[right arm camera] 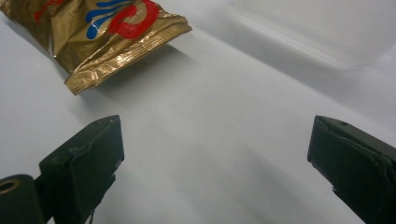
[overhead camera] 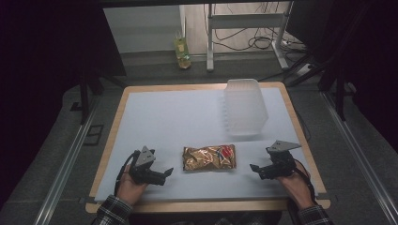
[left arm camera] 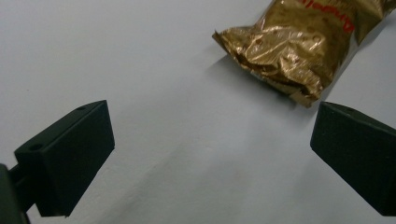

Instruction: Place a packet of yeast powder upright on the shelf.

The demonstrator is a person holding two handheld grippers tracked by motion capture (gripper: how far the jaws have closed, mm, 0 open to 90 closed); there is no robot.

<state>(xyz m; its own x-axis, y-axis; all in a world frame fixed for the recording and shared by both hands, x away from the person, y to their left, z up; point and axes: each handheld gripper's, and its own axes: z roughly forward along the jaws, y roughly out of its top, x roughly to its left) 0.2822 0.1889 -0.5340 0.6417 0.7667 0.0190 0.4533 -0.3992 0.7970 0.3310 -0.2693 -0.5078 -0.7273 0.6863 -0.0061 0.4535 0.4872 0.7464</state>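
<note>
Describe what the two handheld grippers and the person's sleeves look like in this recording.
Both the left gripper and the right gripper are black, each topped by a grey three-cornered plate, with a dark cable trailing back past the hand. In the gripper views, each has two blocky matte black jaws with small holes near the top edges. The sleeves are dark plaid.

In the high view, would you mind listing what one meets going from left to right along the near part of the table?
Left tool → gold snack bag → right tool. Both tools are open and hold nothing.
</note>
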